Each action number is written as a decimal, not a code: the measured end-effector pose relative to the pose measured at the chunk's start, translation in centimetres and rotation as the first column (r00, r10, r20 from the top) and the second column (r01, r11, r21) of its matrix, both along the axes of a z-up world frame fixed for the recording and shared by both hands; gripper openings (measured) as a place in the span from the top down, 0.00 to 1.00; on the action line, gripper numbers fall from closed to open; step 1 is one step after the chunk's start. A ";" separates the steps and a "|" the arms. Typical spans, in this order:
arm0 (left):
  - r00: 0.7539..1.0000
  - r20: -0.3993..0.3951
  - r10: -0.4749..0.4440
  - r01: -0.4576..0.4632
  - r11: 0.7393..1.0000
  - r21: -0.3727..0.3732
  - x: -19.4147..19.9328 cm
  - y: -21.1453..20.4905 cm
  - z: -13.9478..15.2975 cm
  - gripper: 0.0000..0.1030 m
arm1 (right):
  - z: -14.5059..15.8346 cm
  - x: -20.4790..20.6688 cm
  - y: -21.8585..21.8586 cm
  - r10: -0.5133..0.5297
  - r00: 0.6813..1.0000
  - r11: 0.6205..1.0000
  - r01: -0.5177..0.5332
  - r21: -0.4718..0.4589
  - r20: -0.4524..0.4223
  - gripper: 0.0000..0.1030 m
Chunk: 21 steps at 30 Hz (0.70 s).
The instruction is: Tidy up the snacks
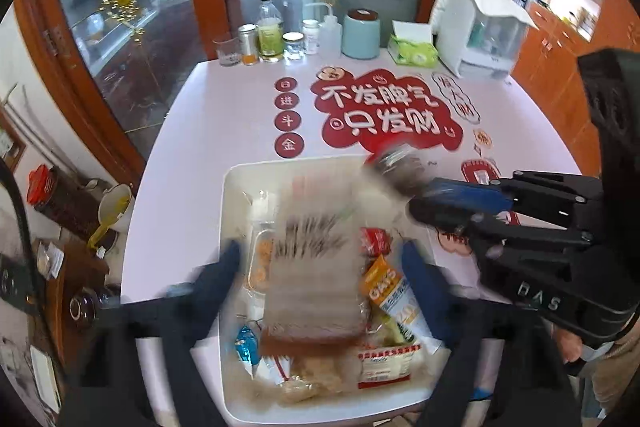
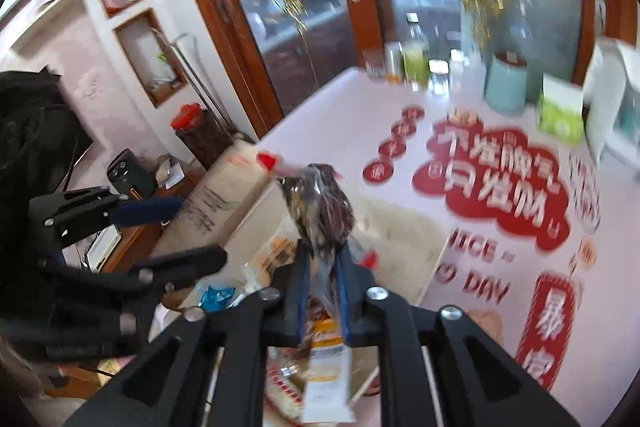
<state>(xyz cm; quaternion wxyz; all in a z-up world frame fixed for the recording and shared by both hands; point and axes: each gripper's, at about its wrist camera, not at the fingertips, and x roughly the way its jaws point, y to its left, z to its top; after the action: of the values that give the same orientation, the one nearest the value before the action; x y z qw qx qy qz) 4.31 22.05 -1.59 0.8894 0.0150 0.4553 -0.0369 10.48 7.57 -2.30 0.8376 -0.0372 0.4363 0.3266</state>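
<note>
A white tray (image 1: 234,211) on the table holds several snack packs, among them an orange oats pack (image 1: 380,279) and a small blue pack (image 1: 246,345). A long beige packet (image 1: 316,259) lies blurred between my left gripper's spread fingers; the left gripper (image 1: 320,263) is open around it. My right gripper (image 2: 322,259) is shut on a dark clear-wrapped snack bag (image 2: 320,207) and holds it above the tray's far right corner. It also shows in the left wrist view (image 1: 400,167). The left gripper appears at the left of the right wrist view (image 2: 184,231), beside the beige packet (image 2: 216,203).
Bottles and jars (image 1: 268,39), a teal canister (image 1: 362,33), a green tissue box (image 1: 412,47) and a white dispenser (image 1: 476,27) stand along the table's far edge. Red stickers (image 1: 380,111) cover the tabletop. Clutter and a red-lidded jar (image 1: 40,187) sit beyond the left edge.
</note>
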 end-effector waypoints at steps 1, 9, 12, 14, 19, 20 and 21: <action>1.000 0.004 -0.009 0.009 1.000 0.007 -0.1 0.1 -0.3 0.13 | -0.5 -0.1 0.1 -0.020 0.999 1.000 0.020 0.002 -0.026 0.76; 0.996 -0.022 -0.089 0.087 0.995 -0.053 -0.2 -0.9 -1.4 0.04 | -1.4 -2.0 -2.9 -0.208 0.975 0.978 0.209 0.005 -0.081 0.55; 0.993 -0.028 -0.113 0.112 0.992 -0.054 -0.7 -1.9 -1.4 0.04 | -1.4 -3.1 -4.2 -0.280 0.957 0.960 0.281 0.000 -0.081 0.55; 0.992 -0.032 -0.124 0.122 0.991 -0.057 -1.0 -2.5 -1.4 0.04 | -1.1 -4.0 -5.3 -0.329 0.941 0.944 0.330 0.000 -0.073 0.55; 0.992 -0.026 -0.120 0.118 0.991 -0.069 -1.9 -4.2 -1.0 0.04 | 0.0 -6.3 -7.9 -0.423 0.904 0.906 0.424 -0.005 -0.056 0.55; 0.993 -0.023 -0.116 0.114 0.991 -0.066 -2.0 -4.4 -0.8 0.04 | 0.2 -6.9 -8.5 -0.444 0.894 0.896 0.444 -0.009 -0.053 0.55; 0.994 -0.019 -0.110 0.109 0.992 -0.060 -2.3 -4.9 -0.6 0.04 | 0.4 -7.2 -8.8 -0.460 0.887 0.888 0.460 -0.017 -0.048 0.55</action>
<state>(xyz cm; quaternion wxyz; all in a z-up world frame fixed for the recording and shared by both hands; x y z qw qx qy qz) 2.05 17.16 -2.18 0.8810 0.0132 0.4625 -0.0991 3.26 -1.25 -1.85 0.8798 0.0733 0.4545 0.1185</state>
